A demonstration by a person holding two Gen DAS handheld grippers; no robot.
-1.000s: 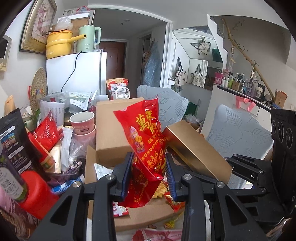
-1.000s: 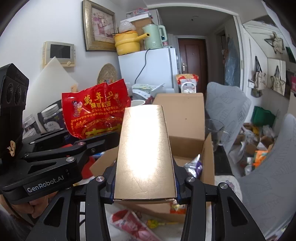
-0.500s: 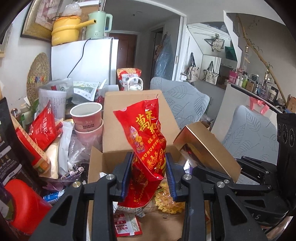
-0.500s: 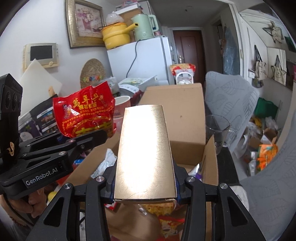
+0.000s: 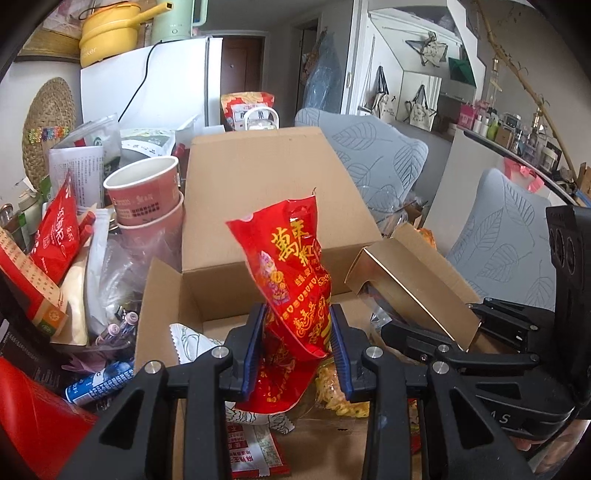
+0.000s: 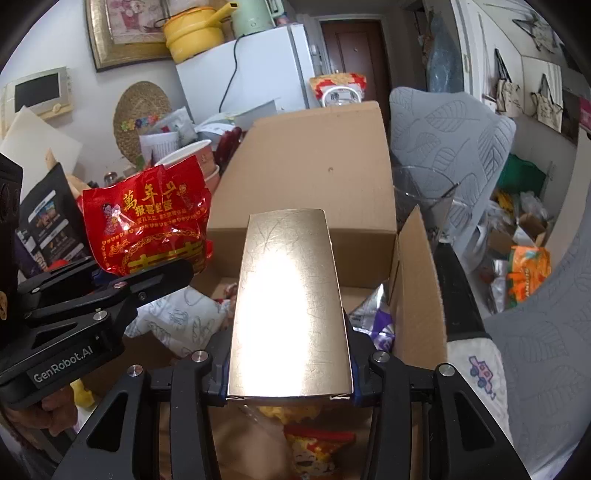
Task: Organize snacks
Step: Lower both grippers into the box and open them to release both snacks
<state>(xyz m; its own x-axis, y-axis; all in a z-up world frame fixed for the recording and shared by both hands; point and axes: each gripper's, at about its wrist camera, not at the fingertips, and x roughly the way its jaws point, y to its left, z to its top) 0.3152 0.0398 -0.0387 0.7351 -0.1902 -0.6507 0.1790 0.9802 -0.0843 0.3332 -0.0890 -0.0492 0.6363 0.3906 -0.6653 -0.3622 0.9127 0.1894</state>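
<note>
Cluttered room behind: white fridge (image 5: 147,81) at upper left with a yellow pot (image 5: 107,31) on top, grey chairs at right. From my left wrist view, my left gripper (image 5: 297,350) tilts down over the open carton (image 5: 258,192), its jaws clamped on a red bag (image 5: 295,288) with yellow Chinese characters, mid-frame. Only here do the stacked paper cups (image 5: 146,195) show fully.

From my right wrist view, my right gripper (image 6: 290,365) also tilts down, jaws clamped on a gold box (image 6: 288,310) at centre, above the carton. At left my other gripper's body reads "GenRobot.AI". A glass (image 6: 417,199) stands beside the carton's right wall.
</note>
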